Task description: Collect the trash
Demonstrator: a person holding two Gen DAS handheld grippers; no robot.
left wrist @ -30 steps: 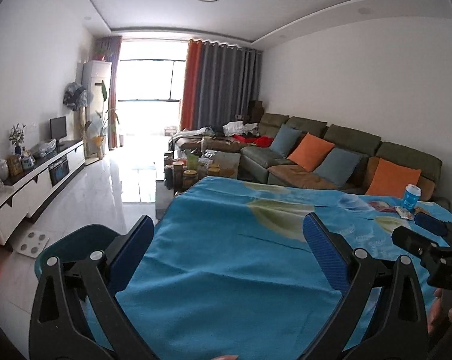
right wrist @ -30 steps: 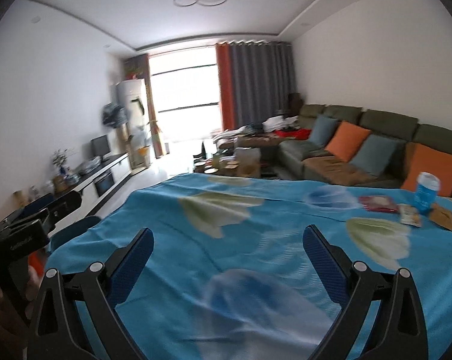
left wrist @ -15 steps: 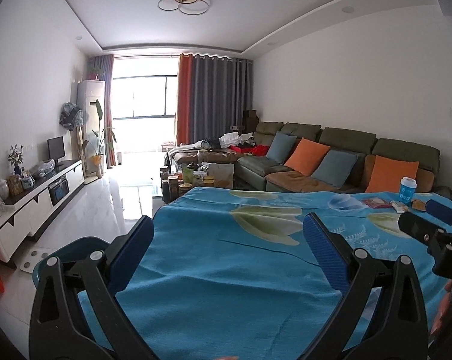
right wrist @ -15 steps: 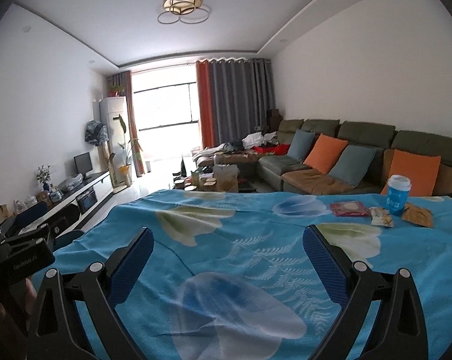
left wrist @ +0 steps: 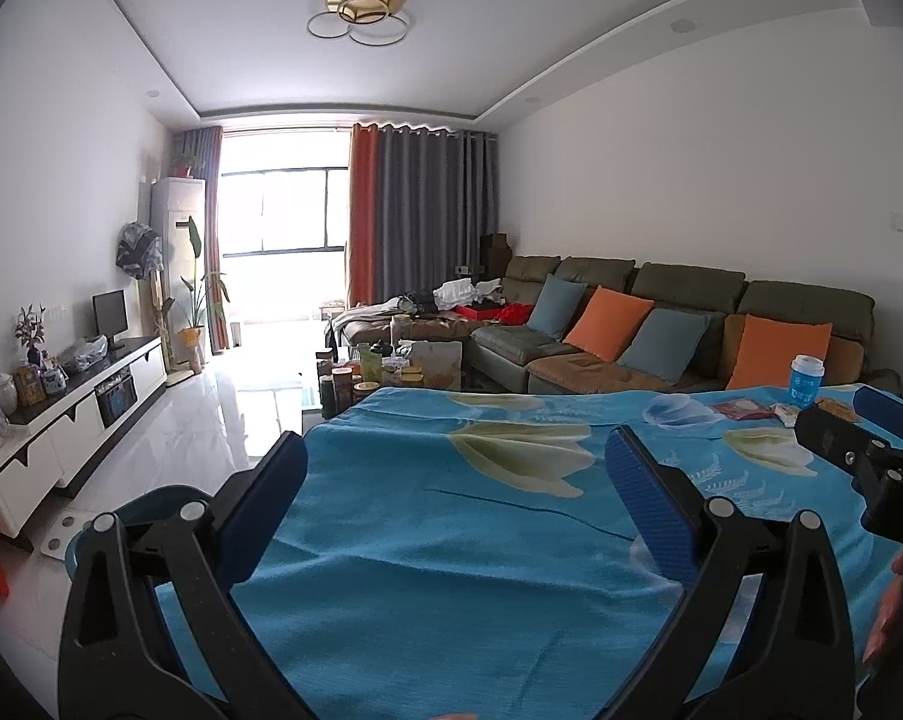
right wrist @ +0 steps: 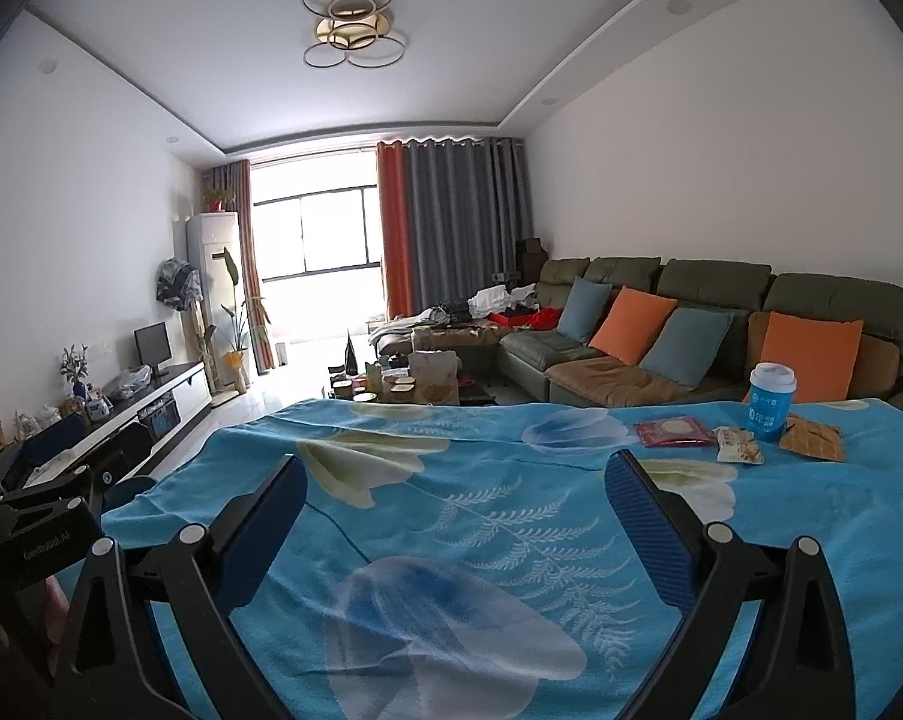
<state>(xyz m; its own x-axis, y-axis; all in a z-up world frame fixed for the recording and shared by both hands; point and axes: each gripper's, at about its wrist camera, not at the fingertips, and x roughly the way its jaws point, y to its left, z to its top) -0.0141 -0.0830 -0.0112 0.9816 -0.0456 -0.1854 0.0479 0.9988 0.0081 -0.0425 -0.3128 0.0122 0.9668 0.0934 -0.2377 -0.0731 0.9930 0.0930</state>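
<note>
Right now both tools are spread wide with nothing between their blue pads. The left gripper hovers over the near part of the blue flowered cloth, fingers gaping and touching nothing. The right gripper hangs the same way above the cloth's big pale flower print, empty too.

Out past the right fingers, the trash sits in a cluster at the far right of the table: a blue paper cup with a white lid standing upright, a red wrapper lying flat to its left, a small snack packet just in front of the cup, and a brown-orange packet just to its right. All of it is well apart from both grippers.

From the left camera the cup shows, but the right gripper's black body covers part of the wrappers beside it. Print on the packets is too small to read. Behind the table runs a green sofa with orange and blue cushions.
</note>
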